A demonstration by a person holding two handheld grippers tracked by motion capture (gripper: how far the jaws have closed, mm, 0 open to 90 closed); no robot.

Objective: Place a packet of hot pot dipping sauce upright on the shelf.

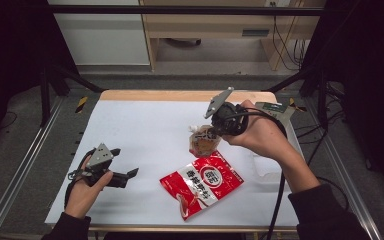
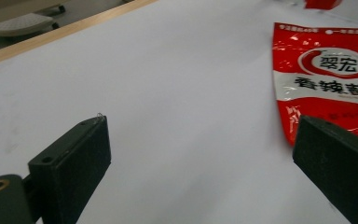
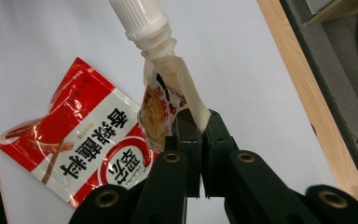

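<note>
A red and white snack bag [image 1: 202, 184] lies flat on the white table [image 1: 145, 130]; it also shows in the left gripper view [image 2: 328, 74] and the right gripper view [image 3: 81, 149]. My right gripper [image 1: 216, 131] holds a small spouted pouch [image 1: 203, 141] above the table, jaws shut on its upper edge [image 3: 186, 100]. The pouch's white screw cap [image 3: 140, 18] points away from the camera. My left gripper [image 1: 130, 175] rests low at the table's left with its jaws wide apart and nothing between them; its fingers [image 2: 74, 163] frame bare table.
A wooden strip [image 1: 180, 95] edges the table's far side. A small green-topped box [image 1: 275, 108] sits at the far right corner behind my right hand. Metal frame rails [image 1: 25, 165] run along both sides.
</note>
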